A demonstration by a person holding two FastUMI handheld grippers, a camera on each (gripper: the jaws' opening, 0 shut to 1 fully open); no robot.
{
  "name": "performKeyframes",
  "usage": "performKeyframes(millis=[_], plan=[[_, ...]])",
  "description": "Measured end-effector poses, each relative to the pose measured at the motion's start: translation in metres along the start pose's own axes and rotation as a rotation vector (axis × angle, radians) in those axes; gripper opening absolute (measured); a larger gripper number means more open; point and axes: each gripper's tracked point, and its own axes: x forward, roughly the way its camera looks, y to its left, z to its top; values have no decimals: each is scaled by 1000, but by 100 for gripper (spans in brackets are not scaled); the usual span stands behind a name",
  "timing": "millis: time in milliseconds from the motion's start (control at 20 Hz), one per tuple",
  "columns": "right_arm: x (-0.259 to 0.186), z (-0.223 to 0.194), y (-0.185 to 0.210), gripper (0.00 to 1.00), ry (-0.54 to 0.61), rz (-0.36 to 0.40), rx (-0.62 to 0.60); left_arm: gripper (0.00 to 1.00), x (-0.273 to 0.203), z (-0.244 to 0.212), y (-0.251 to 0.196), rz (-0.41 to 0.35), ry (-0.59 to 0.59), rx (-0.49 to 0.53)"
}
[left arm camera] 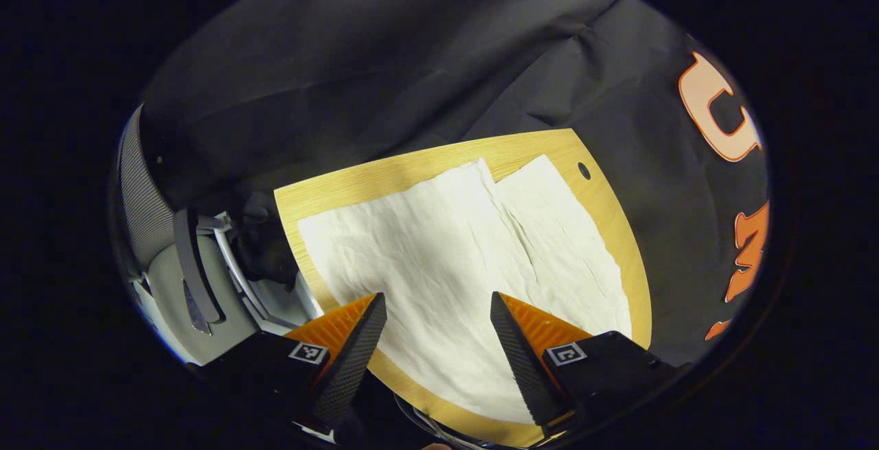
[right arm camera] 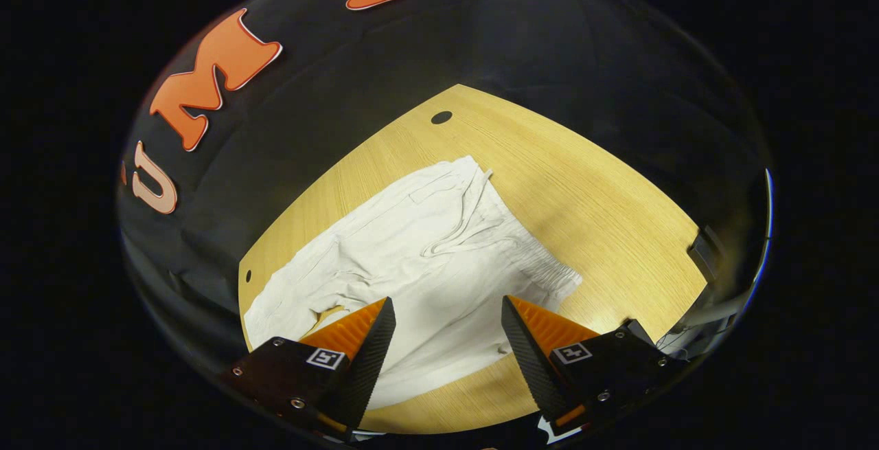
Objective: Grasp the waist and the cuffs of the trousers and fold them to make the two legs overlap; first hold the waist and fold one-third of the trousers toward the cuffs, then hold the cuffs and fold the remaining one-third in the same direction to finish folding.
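Both the left gripper and right gripper hung wide open, empty, above flat white cloth trousers; best pinch waist and cuff edges squarely ahead.

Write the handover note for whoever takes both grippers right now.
Left gripper: open, holding nothing, above the leg end of the trousers.
Right gripper: open, holding nothing, above the waist end, near the drawstring.
Trousers lie spread flat on the wooden table, legs side by side, waistband toward the table's open side.
Done: no fold made.
Left: overlap the legs, fold the waist third toward the cuffs, then fold the cuff third.
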Motion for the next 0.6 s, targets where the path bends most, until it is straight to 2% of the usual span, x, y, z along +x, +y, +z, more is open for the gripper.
performKeyframes(millis=[600], plan=[[16,-12,-9,94,47,-18,46,99,9,1,27,58,41,-93]])
